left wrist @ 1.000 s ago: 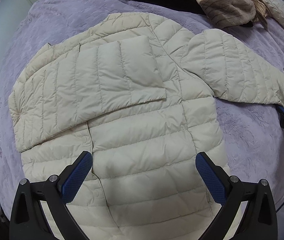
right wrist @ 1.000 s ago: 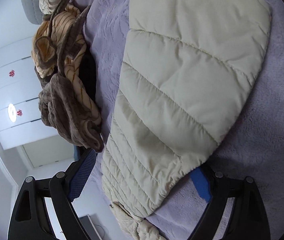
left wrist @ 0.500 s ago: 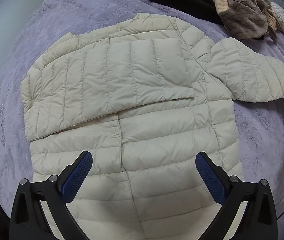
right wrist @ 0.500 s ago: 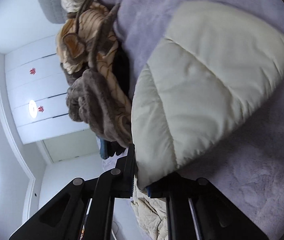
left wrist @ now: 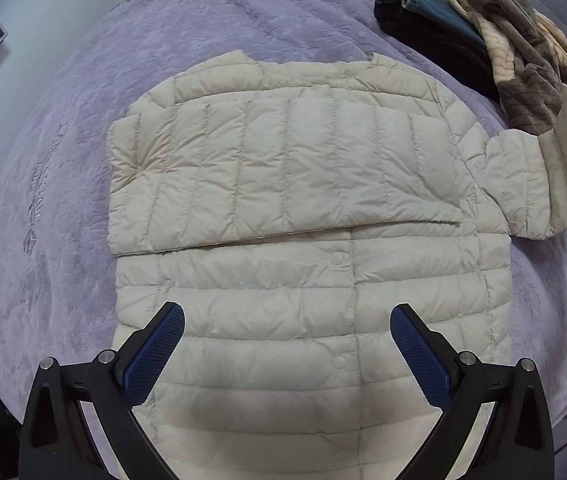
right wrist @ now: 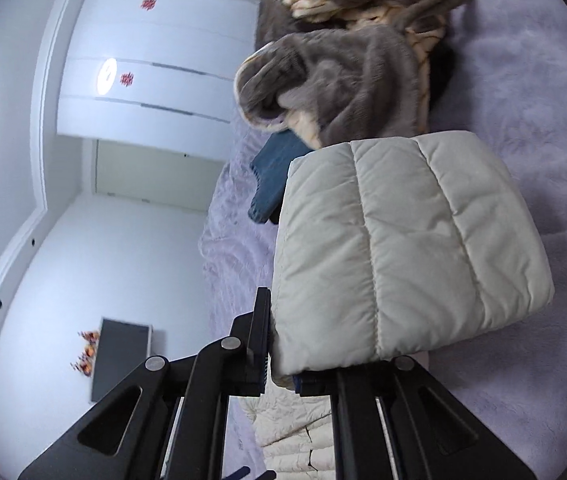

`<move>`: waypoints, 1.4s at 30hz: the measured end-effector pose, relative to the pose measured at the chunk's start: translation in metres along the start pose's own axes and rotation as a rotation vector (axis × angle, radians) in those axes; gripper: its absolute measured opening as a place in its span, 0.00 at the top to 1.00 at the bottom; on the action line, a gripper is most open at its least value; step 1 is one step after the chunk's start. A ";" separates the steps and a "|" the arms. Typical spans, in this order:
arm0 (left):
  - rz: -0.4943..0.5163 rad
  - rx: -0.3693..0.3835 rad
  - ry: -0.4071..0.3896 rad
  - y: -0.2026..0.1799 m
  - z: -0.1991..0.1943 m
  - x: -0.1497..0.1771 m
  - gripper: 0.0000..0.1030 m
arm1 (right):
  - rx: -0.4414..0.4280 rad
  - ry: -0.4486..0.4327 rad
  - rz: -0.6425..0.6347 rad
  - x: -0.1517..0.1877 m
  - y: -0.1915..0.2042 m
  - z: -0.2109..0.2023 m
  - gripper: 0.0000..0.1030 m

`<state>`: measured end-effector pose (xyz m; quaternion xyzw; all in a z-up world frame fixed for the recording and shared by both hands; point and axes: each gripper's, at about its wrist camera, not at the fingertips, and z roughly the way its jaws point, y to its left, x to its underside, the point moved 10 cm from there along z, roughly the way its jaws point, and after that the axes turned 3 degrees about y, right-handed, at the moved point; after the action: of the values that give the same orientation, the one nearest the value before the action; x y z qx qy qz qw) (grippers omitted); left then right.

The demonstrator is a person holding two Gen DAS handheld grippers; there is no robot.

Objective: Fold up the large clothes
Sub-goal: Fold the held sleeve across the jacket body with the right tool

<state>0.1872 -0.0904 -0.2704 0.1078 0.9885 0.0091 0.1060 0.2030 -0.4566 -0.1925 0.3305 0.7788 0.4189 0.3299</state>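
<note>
A cream quilted puffer jacket (left wrist: 283,280) lies front up on the lilac bedspread (left wrist: 63,200). One sleeve is folded flat across its chest. The other sleeve (left wrist: 555,168) rises off the bed at the right edge of the left wrist view. My right gripper (right wrist: 279,364) is shut on that sleeve's cuff end (right wrist: 403,248), which hangs lifted above the bed. My left gripper (left wrist: 287,344) hovers open over the jacket's lower front, with nothing between its blue pads (left wrist: 155,352).
A pile of clothes sits at the bed's far right: folded dark jeans (left wrist: 423,24) under a brown and tan striped fleece garment (left wrist: 523,64). In the right wrist view a white wardrobe (right wrist: 143,60) and a dark cabinet (right wrist: 119,360) stand beyond the bed.
My right gripper closed on the sleeve's cuff and lifted it off the bed while rolling. My left gripper drifted sideways above the jacket, staying open.
</note>
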 end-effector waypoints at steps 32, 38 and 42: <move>-0.223 0.038 -0.091 0.112 0.058 -0.046 0.00 | 0.302 0.455 -0.388 0.197 0.019 0.219 0.27; -0.228 0.052 -0.105 0.117 0.058 -0.055 0.00 | 0.277 0.340 -0.216 0.167 0.009 0.190 0.27; -0.252 0.169 -0.127 0.114 0.058 -0.067 0.00 | 0.273 0.269 -0.097 0.144 -0.008 0.184 0.37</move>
<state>0.2874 0.0059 -0.3085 -0.0084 0.9828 -0.0942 0.1589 0.2657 -0.2660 -0.3129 0.2756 0.8803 0.3334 0.1947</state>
